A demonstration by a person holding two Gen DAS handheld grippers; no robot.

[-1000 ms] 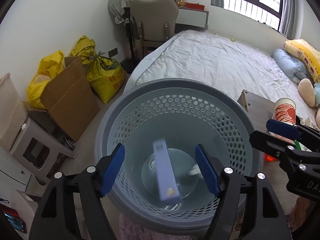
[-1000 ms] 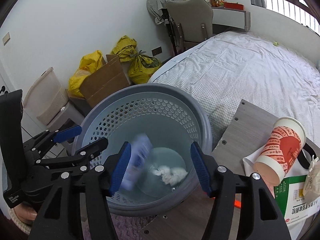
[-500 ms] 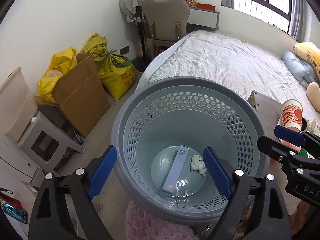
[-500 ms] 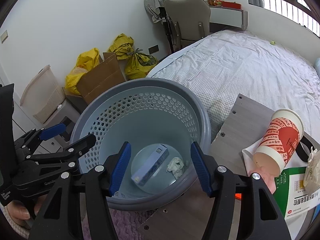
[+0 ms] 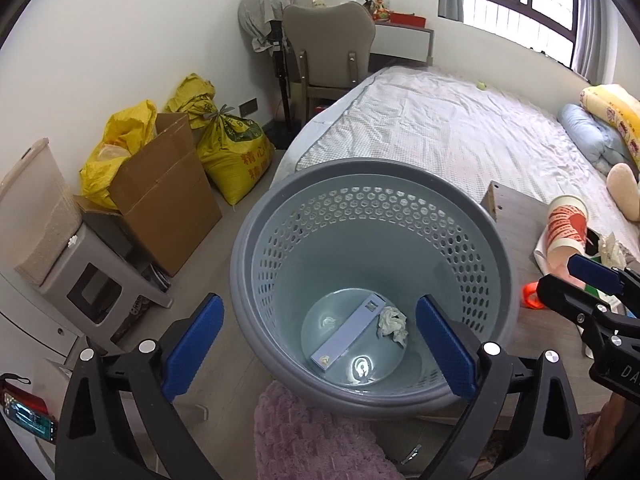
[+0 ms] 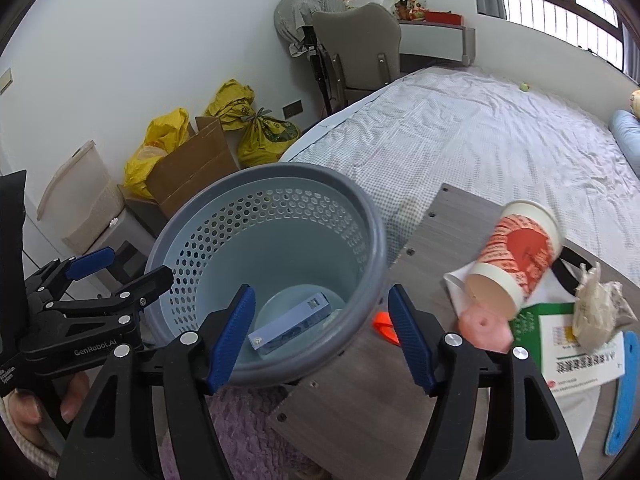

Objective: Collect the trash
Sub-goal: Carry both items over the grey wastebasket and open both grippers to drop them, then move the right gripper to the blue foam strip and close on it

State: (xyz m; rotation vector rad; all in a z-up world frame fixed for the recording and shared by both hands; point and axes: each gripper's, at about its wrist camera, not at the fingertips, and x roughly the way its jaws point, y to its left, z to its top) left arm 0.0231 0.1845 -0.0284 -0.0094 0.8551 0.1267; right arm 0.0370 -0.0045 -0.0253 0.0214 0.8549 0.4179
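Hovering over the grey perforated plastic bin (image 5: pixel 372 264), both grippers' jaws have just been widening, empty; inside it lie a flat pale-blue box (image 5: pixel 347 335) and crumpled white tissue (image 5: pixel 393 323)

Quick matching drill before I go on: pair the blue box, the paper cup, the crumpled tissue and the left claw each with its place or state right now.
Things:
1. blue box
2. paper cup
3. crumpled tissue
4. left claw

Places or states:
A. tipped over on the wooden board
B. open, holding nothing
C. flat on the bin floor
D. beside the box, on the bin floor

Pairs: 1-C, 2-A, 3-D, 4-B
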